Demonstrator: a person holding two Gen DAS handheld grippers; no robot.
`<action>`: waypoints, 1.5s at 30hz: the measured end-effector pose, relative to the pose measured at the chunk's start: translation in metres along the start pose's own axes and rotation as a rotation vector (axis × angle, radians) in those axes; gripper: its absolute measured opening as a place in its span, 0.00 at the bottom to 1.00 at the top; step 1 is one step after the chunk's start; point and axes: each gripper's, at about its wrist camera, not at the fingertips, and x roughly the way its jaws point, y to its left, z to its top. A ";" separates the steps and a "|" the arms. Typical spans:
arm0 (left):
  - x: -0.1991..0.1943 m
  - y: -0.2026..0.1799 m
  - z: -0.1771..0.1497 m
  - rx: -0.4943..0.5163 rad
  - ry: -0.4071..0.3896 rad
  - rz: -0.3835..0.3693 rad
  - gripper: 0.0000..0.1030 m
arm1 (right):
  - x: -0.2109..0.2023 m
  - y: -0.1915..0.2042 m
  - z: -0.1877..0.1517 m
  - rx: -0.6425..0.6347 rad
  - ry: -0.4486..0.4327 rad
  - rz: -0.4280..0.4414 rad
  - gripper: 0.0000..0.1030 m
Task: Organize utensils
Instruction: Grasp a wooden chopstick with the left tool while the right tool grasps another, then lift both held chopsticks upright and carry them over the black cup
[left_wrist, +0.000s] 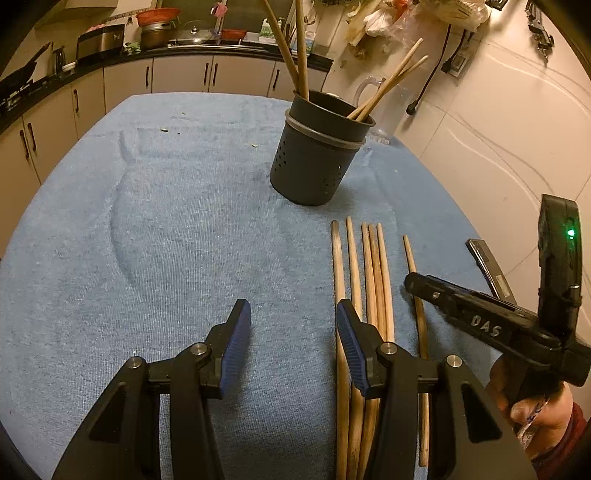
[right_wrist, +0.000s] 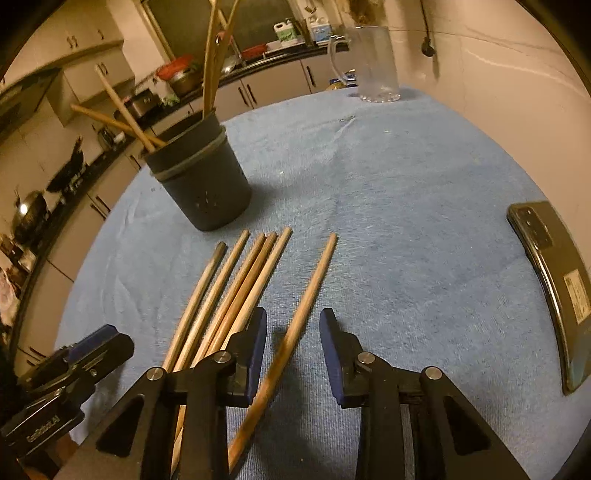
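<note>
Wooden single chopstick (right_wrist: 295, 325) lies on the blue towel (right_wrist: 406, 221) between the right gripper's (right_wrist: 293, 332) parted, untouching jaws. Five more chopsticks (right_wrist: 236, 288) lie just left; the left gripper (left_wrist: 293, 325) gapes empty beside them.

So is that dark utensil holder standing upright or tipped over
Upright. The utensil holder stands on its base on the blue cloth, mouth up, with four chopsticks leaning inside it.
</note>
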 end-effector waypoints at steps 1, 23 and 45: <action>0.001 0.000 0.002 0.003 0.008 -0.003 0.46 | 0.003 0.003 0.000 -0.014 0.011 -0.013 0.28; 0.072 -0.047 0.046 0.165 0.204 0.019 0.19 | -0.020 -0.039 0.008 -0.090 0.057 -0.076 0.12; 0.054 -0.026 0.042 0.090 0.204 0.086 0.07 | 0.012 -0.022 0.027 -0.062 0.153 -0.003 0.10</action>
